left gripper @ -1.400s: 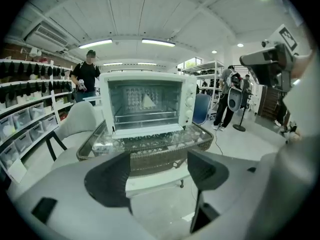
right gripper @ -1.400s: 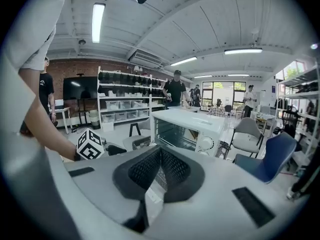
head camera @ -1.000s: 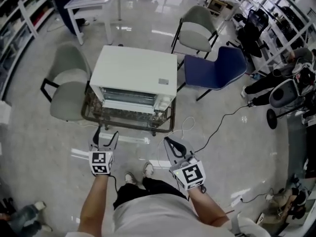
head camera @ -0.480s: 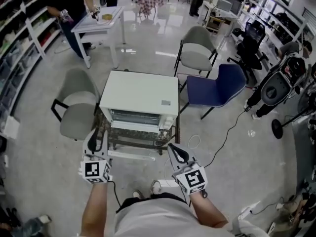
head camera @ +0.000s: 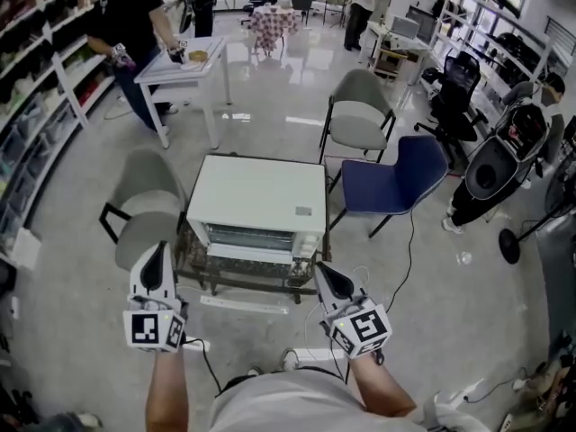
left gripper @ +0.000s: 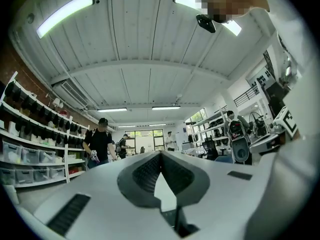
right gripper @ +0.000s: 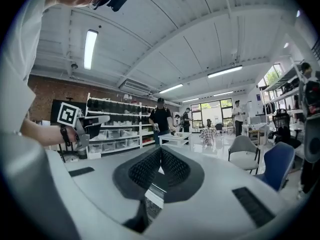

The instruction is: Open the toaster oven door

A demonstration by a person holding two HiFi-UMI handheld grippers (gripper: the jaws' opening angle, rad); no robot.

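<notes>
The white toaster oven (head camera: 259,194) stands on a low glass-topped table (head camera: 236,283) straight ahead of me, its glass door (head camera: 245,238) closed. In the head view my left gripper (head camera: 158,247) is raised at the oven's front left corner, apart from it. Its jaws have just been closing, and they now meet with nothing between them (left gripper: 160,154). My right gripper (head camera: 318,267) hovers off the oven's front right corner, also shut and empty (right gripper: 161,151). Both point out level over the room, so neither gripper view shows the oven. The left gripper (right gripper: 93,126) shows in the right gripper view.
Grey chairs (head camera: 144,190) (head camera: 360,106) stand left of and behind the oven, with a blue chair (head camera: 396,174) at its right. A person stands by a white table (head camera: 184,61) further back. Shelves line the left wall, and cables (head camera: 410,241) lie on the floor.
Both grippers have risen from near the floor to the oven's height, the left one more. The left jaws were open and are now shut. The oven door has stayed closed.
</notes>
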